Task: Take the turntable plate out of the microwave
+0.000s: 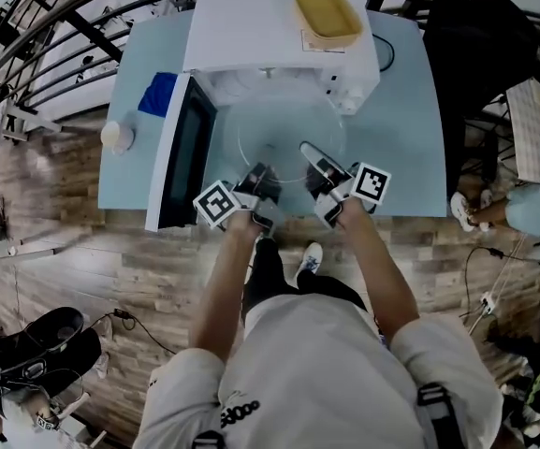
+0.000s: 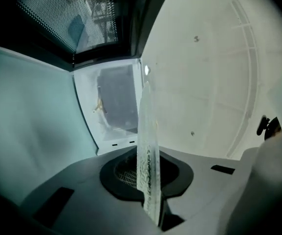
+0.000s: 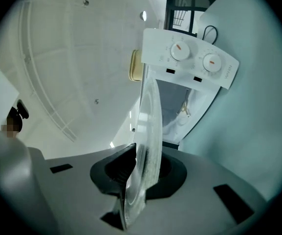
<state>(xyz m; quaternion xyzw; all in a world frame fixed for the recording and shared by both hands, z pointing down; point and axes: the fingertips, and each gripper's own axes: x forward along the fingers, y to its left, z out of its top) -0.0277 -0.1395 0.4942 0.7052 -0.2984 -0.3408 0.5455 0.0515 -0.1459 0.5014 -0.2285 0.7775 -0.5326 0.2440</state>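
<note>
The clear glass turntable plate (image 1: 279, 131) hangs in front of the open white microwave (image 1: 251, 26), above the pale blue table (image 1: 410, 138). My left gripper (image 1: 262, 181) is shut on the plate's near left rim. My right gripper (image 1: 316, 165) is shut on its near right rim. In the left gripper view the plate (image 2: 148, 160) stands edge-on between the jaws of the left gripper (image 2: 149, 185), with the microwave cavity (image 2: 114, 102) beyond. In the right gripper view the plate's rim (image 3: 148, 126) sits in the jaws of the right gripper (image 3: 137, 177), and the control panel (image 3: 189, 58) lies ahead.
The microwave door (image 1: 183, 152) is swung open to the left of the plate. A yellow basket (image 1: 328, 14) rests on top of the microwave. A blue cloth (image 1: 160, 93) and a small white cup (image 1: 117, 136) lie on the table's left part. Wooden floor surrounds the table.
</note>
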